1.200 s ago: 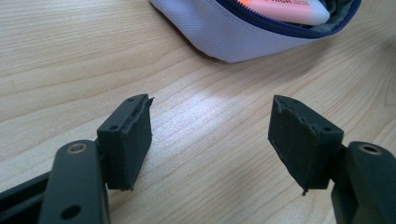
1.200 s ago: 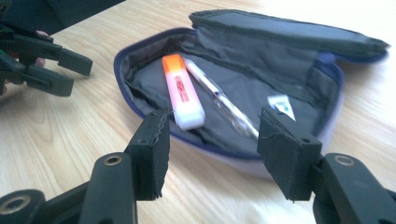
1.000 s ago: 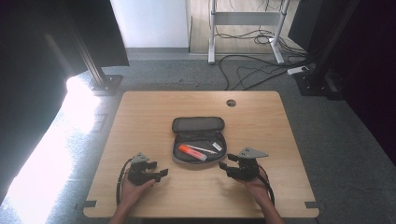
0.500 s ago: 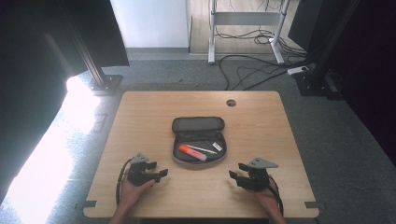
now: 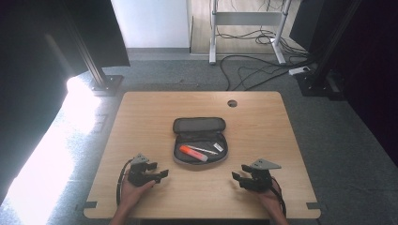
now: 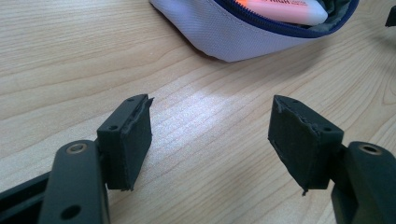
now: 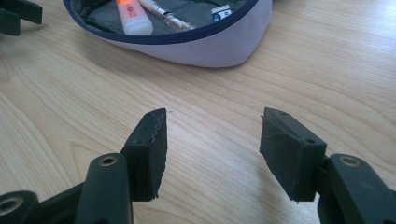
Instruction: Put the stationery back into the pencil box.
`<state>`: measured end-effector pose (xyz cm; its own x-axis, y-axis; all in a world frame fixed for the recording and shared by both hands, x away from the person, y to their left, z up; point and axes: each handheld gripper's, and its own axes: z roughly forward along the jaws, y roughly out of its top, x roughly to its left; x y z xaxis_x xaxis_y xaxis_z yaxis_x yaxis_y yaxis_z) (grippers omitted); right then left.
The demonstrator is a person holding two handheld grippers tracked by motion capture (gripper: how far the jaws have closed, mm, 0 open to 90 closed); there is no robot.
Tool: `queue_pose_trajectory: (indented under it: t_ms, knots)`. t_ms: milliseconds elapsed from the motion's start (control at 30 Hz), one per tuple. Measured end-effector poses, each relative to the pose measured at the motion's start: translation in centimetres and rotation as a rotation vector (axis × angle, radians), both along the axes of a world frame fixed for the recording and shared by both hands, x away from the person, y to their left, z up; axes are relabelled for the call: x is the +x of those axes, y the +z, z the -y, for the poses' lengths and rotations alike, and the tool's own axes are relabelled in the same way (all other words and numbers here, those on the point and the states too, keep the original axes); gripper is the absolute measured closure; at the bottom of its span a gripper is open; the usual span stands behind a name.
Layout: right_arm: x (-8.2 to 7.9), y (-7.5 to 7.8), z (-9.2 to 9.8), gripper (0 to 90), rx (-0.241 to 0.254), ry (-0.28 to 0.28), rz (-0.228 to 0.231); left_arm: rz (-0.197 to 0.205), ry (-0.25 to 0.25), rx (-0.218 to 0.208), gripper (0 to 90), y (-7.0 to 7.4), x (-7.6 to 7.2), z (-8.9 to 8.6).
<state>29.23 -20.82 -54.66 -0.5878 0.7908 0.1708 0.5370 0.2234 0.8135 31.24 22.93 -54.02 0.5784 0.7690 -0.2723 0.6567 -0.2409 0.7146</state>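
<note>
Gaping wide and empty, each hand-held gripper, left [image 5: 158, 174] and right [image 5: 238, 178], flanks the pencil case [image 5: 199, 140].

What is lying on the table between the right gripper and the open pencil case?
Nothing: in the right gripper view, bare wooden table runs from the open right gripper to the pencil case. The high view agrees.

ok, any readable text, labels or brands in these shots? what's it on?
"HIGH": partial print on the orange highlighter in the open pencil case; the rest is cut off.
Small white item with a blue label in the case: print too small to read.
Pen: no readable text.
</note>
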Motion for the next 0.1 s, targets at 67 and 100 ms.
queue_pose_trajectory:
  t_ms: [67,100]
  knots:
    - [0.00,0.01,0.18,40.1,-0.001,-0.002,-0.001,-0.001,0.001,-0.002,30.4,-0.02,0.06,0.00]
    - [0.01,-0.01,0.27,39.7,-0.001,-0.003,-0.002,-0.003,0.003,-0.001,30.5,-0.09,0.10,0.00]
